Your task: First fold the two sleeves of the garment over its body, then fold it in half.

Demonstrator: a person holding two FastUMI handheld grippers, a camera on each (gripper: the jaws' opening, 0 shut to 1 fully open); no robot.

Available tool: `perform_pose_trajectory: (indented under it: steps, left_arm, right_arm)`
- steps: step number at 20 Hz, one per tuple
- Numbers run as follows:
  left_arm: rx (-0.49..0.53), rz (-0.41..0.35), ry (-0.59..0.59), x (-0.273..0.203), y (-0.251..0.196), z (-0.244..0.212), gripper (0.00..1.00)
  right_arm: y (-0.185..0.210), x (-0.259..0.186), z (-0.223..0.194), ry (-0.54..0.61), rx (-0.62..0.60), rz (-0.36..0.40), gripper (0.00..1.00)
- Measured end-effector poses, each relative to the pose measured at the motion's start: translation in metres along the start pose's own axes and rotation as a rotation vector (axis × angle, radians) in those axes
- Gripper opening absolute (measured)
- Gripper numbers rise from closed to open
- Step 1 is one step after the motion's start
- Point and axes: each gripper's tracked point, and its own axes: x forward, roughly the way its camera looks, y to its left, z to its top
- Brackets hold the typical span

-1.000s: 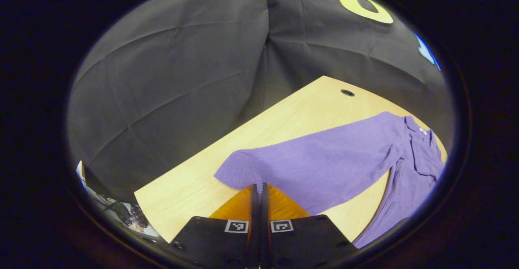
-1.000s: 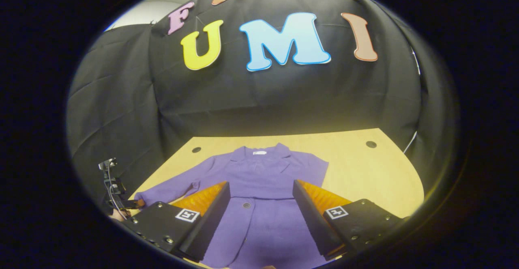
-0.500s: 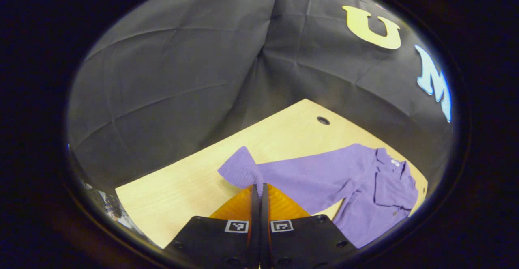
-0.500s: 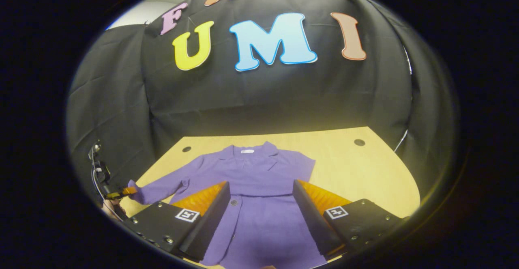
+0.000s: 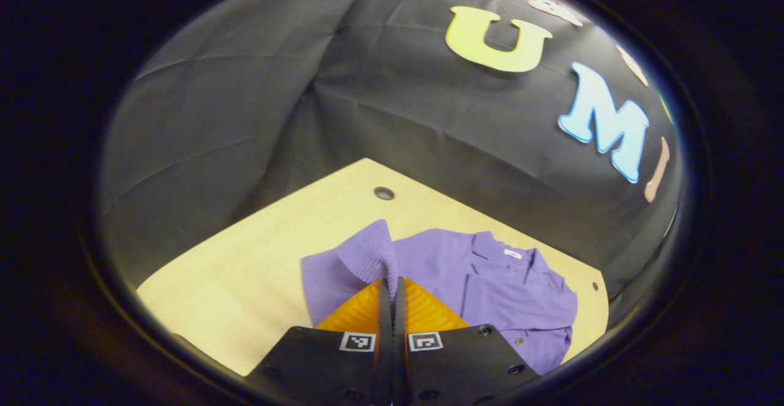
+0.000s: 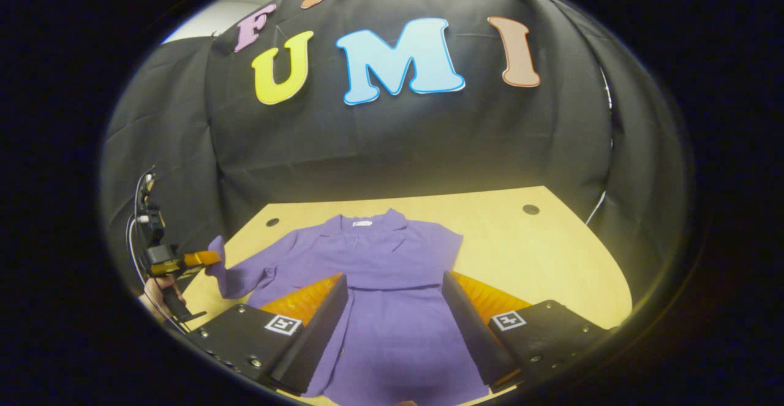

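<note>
- The worktop (image 6: 551,253) carries the purple garment (image 6: 392,308), spread collar-away at its centre; it looks a soft, light knit that will drape and drag, not slide.
- Its sleeve (image 5: 361,259) is lifted at 9 o'clock, pinched at the ribbed cuff, the firmest hold, by the left gripper (image 5: 392,289).
- The right gripper (image 6: 395,314) hovers spread over the body.

Table and its load
Light wood table (image 6: 539,253) with rounded corners and small round holes (image 6: 530,209) near the far edge; a purple buttoned garment (image 6: 392,308) lies flat on it, collar toward the far side, bare wood right of it.
</note>
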Motion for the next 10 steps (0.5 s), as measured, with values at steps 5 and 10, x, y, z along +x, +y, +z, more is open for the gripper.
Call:
perform_pose_trajectory:
  steps: [5, 10]
  left_arm:
    - [0.067, -0.134, 0.033, 0.013, -0.076, -0.012, 0.05]
    - [0.134, -0.236, 0.069, 0.020, -0.137, -0.027, 0.06]
  right_arm:
    - [-0.019, -0.008, -0.007, 0.005, 0.014, -0.048, 1.00]
    - [-0.037, -0.018, -0.018, 0.011, 0.038, -0.095, 0.97]
